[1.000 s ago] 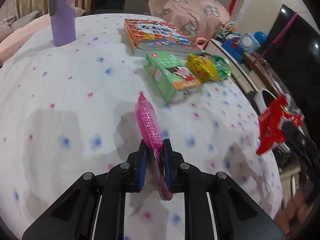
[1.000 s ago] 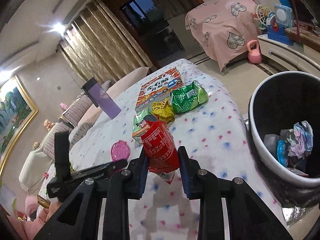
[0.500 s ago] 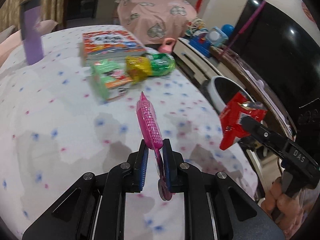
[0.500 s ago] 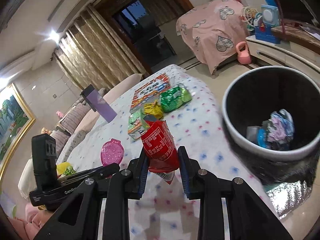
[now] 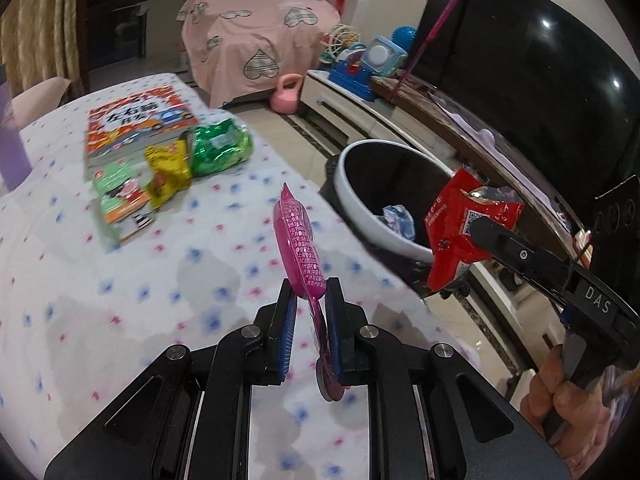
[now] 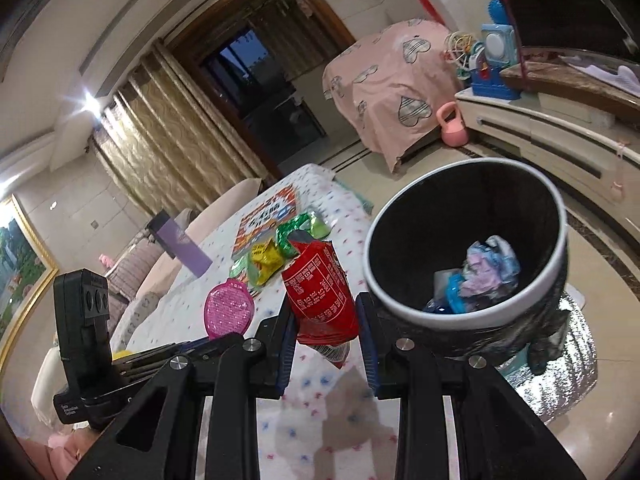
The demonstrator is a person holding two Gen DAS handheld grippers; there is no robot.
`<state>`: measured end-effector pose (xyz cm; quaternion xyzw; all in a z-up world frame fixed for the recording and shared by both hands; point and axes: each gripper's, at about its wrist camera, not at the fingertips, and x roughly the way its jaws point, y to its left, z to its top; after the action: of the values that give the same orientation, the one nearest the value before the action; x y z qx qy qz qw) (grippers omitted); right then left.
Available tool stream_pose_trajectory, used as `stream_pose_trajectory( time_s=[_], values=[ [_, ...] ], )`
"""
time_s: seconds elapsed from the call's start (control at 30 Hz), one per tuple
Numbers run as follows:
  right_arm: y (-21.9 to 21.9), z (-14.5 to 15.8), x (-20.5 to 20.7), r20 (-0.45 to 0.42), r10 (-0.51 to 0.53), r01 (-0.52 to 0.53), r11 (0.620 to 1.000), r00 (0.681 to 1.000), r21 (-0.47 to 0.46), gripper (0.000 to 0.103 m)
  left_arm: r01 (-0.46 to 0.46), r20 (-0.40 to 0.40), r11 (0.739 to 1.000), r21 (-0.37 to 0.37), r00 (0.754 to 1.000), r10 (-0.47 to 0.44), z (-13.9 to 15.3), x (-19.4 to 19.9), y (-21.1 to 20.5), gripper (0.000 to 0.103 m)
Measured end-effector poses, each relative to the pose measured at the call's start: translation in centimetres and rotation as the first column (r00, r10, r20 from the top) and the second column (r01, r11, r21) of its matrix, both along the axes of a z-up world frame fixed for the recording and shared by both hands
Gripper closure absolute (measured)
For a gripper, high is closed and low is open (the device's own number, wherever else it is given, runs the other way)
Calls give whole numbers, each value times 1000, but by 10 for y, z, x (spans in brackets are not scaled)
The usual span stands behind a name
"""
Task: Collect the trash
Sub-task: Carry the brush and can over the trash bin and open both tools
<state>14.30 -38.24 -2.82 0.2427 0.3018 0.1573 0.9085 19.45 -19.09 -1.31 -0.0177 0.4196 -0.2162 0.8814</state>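
My left gripper (image 5: 310,300) is shut on a flat pink wrapper (image 5: 298,248), held upright above the dotted tablecloth (image 5: 120,288); it shows as a pink oval in the right wrist view (image 6: 229,314). My right gripper (image 6: 325,320) is shut on a red snack packet (image 6: 322,292), held in the air just left of the bin's rim; the packet also shows in the left wrist view (image 5: 460,220). The round bin (image 6: 560,216) has a white rim and black inside, with crumpled wrappers (image 6: 484,268) at its bottom. It stands on the floor beside the table's right edge (image 5: 360,192).
On the table lie a green packet (image 5: 220,146), a yellow packet (image 5: 168,168), a green box (image 5: 120,196), a book (image 5: 136,124) and a purple bottle (image 6: 182,246). A TV cabinet (image 6: 560,136) and TV (image 5: 520,80) stand behind the bin. A pink kettlebell (image 5: 286,94) is on the floor.
Both grippers have swung right toward the bin with their wrappers still held. The bin now fills more of both views, and the red packet is close to its rim.
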Motion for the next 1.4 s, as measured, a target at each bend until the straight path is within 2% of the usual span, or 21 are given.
stream_pose_trajectory(
  time_s=[0.3,0.83,1.17,1.4],
  values=[
    [-32,7,-3,24,-55,55,998,998,14,74,47,27,999,10,999,-47,12,7,-34,90],
    [-69,13,14,32,-116,117,993,993,-15,74,118,38,993,21,992,-118,19,32,-82,90],
    [-84,7,33,1,-142,142,990,990,-23,74,151,29,988,37,988,-152,19,53,-109,89],
    [-90,2,46,-33,-148,147,989,989,-30,74,158,-6,986,48,987,-158,9,65,-120,89]
  ],
)
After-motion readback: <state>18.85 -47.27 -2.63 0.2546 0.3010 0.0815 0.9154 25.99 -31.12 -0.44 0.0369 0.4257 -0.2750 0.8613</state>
